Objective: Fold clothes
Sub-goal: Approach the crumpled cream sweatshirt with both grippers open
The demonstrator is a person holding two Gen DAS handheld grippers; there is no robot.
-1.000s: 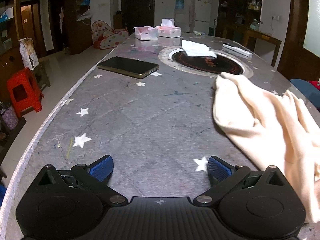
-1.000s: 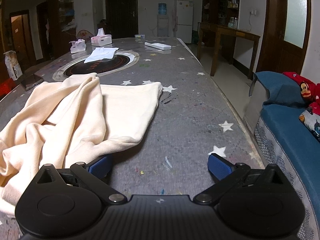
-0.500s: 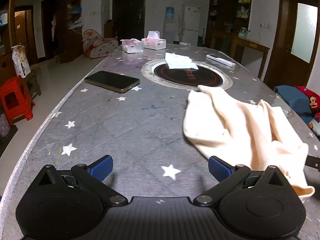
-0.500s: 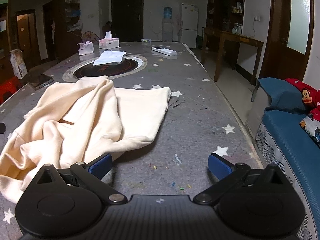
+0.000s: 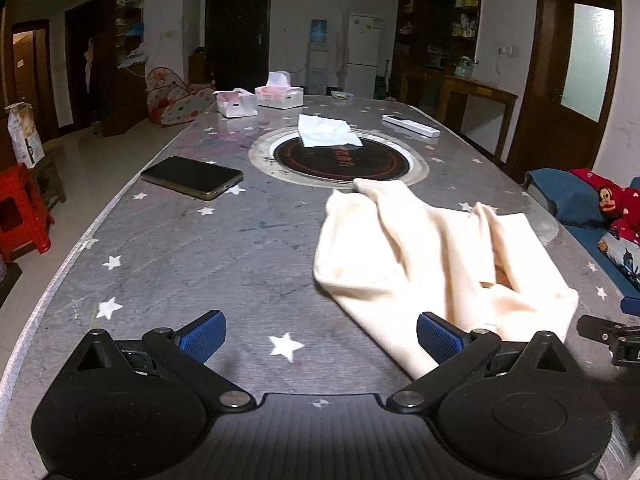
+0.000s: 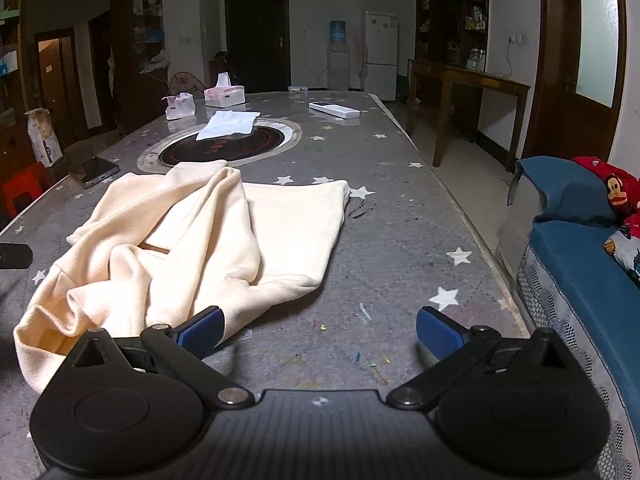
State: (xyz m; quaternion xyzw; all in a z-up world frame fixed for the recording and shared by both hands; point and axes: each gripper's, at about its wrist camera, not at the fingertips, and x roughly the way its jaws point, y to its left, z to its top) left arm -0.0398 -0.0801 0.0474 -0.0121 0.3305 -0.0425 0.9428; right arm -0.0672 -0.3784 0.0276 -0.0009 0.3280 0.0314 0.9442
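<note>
A cream garment (image 5: pixel 436 264) lies crumpled on the grey star-patterned table (image 5: pixel 200 264), ahead and to the right in the left wrist view. My left gripper (image 5: pixel 320 338) is open above bare table, its right pad (image 5: pixel 438 338) at the garment's near edge. From the right wrist, the same garment (image 6: pixel 208 240) spreads ahead and left, partly flat, partly bunched. My right gripper (image 6: pixel 318 332) is open, nothing between its fingers; its left pad (image 6: pixel 200 332) overlaps the cloth's near hem. The right gripper's tip (image 5: pixel 608 332) shows at the left view's right edge.
A phone (image 5: pixel 192 178) lies at the table's left. A round inset burner (image 5: pixel 340 158) with a white cloth (image 5: pixel 326 136), tissue boxes (image 5: pixel 260 100) and a remote (image 5: pixel 410 125) sit farther back. A blue sofa (image 6: pixel 592 276) borders the right edge; a red stool (image 5: pixel 20 216) stands left.
Both grippers have drawn back and swung; the garment now sits more central and farther ahead in each view. The cloth itself has not shifted. Both stay open.
</note>
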